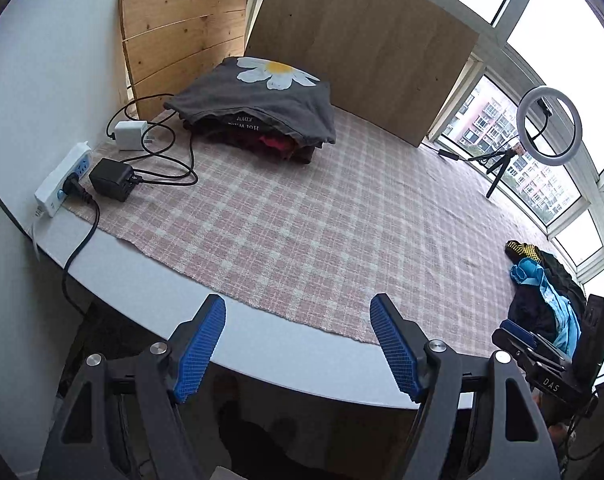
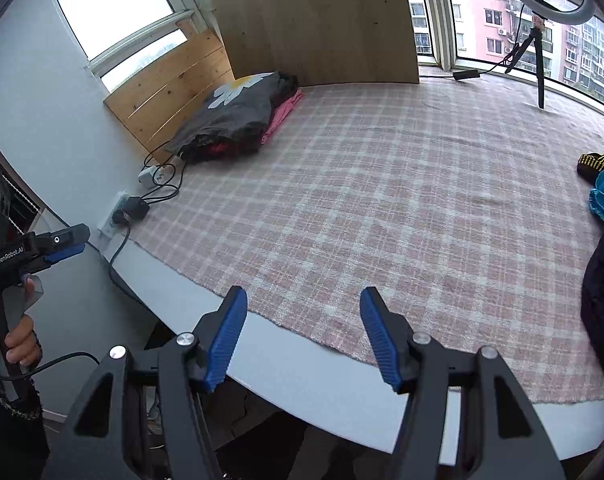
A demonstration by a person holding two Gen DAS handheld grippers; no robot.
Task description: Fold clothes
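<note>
A stack of folded clothes (image 1: 258, 116) sits at the table's far left, topped by a dark grey shirt with a white daisy (image 2: 230, 114). A loose heap of unfolded clothes (image 1: 549, 296), black, light blue and yellow-striped, lies at the right edge (image 2: 601, 188). My left gripper (image 1: 298, 324) hovers over the table's near edge, open, with nothing between its blue pads. My right gripper (image 2: 303, 316) is open and empty too, above the near edge of the plaid cloth. The left gripper (image 2: 62, 244) also shows from the side in the right wrist view, held by a hand (image 2: 20, 340).
A pink plaid cloth (image 1: 321, 220) covers the white table (image 1: 286, 356). A power strip (image 1: 64, 178), a black adapter (image 1: 112, 179), a white charger (image 1: 130, 135) and cables lie at far left. Wooden boards (image 1: 357, 40) lean at the back. A ring light on a tripod (image 1: 547, 126) stands at far right.
</note>
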